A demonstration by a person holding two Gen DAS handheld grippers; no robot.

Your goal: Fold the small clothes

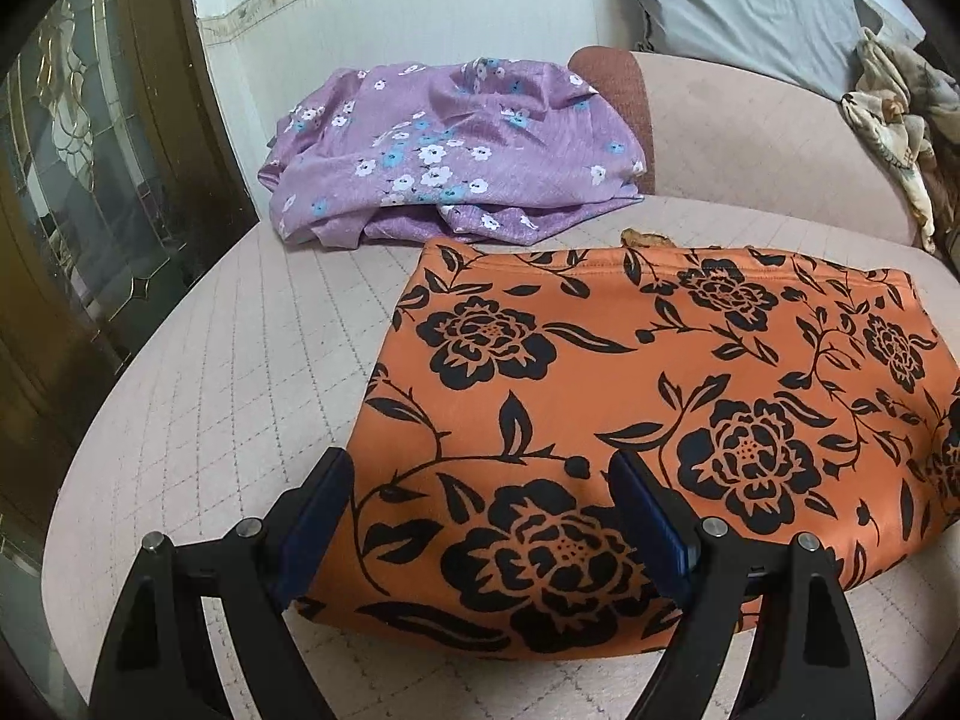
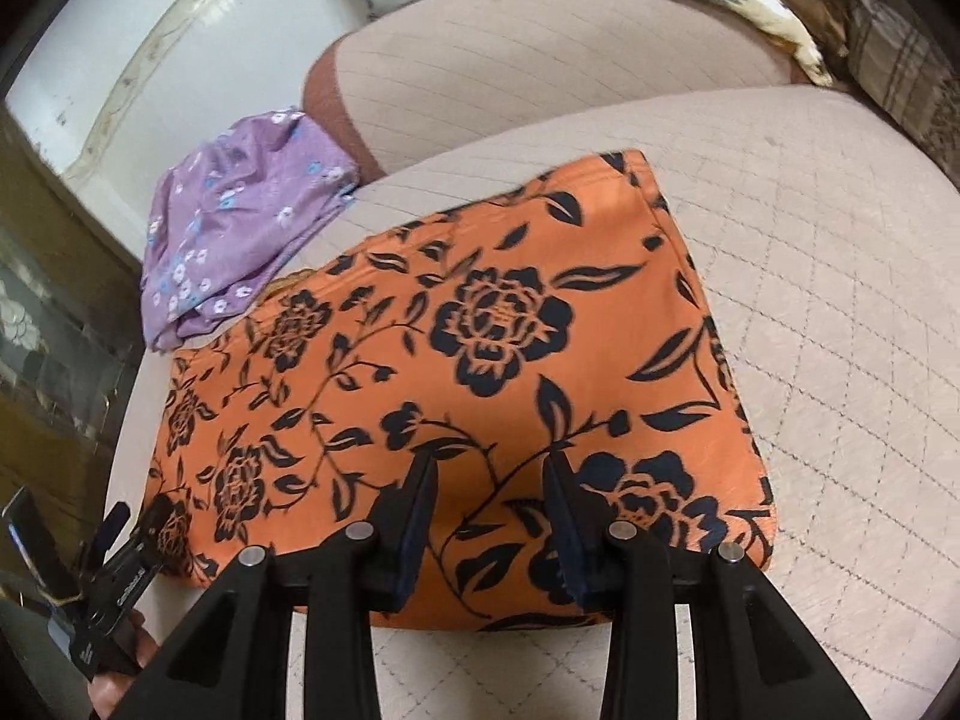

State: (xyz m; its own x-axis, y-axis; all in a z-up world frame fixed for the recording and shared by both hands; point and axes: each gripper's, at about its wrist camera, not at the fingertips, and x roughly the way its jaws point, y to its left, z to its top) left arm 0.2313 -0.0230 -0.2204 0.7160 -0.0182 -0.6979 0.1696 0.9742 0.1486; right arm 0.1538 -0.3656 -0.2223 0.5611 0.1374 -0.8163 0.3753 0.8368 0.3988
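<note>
Left tongs [image 1: 480, 480] wide, right tongs [image 2: 489, 474] narrower, both empty over the folded orange floral garment [image 1: 660, 396].

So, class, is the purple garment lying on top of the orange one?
No, the purple garment lies crumpled apart, behind the orange garment.

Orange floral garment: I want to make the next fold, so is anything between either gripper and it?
Nothing visible. The orange floral garment lies bare under the left gripper and right gripper; the purple floral garment sits beyond its far edge.
</note>
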